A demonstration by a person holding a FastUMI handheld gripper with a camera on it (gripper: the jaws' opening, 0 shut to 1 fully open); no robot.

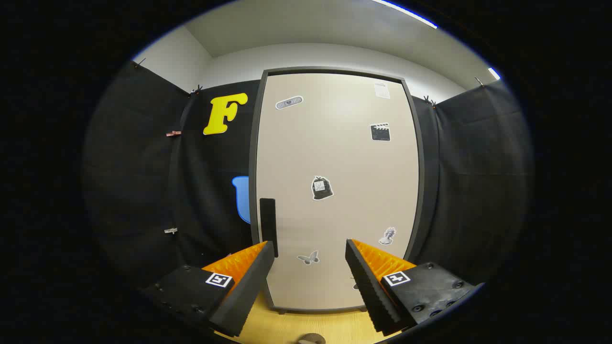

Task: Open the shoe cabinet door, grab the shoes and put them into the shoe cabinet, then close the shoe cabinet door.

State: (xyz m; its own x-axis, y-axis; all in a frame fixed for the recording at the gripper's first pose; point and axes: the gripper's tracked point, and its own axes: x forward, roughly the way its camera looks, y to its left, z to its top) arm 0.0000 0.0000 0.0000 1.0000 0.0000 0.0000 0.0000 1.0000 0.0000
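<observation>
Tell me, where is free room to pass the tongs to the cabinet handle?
The open tongs hold nothing; the gap between them is free up to the shut door. The handle sits by the door's left edge, just above one finger. The wood floor before the cabinet looks bare.

One cabinet door (334, 191), one handle (268, 224), six stickers, two fingers (248, 272) spread apart

Closed shoe cabinet door (334, 191), gripper (310, 248) jaws apart, empty
</observation>
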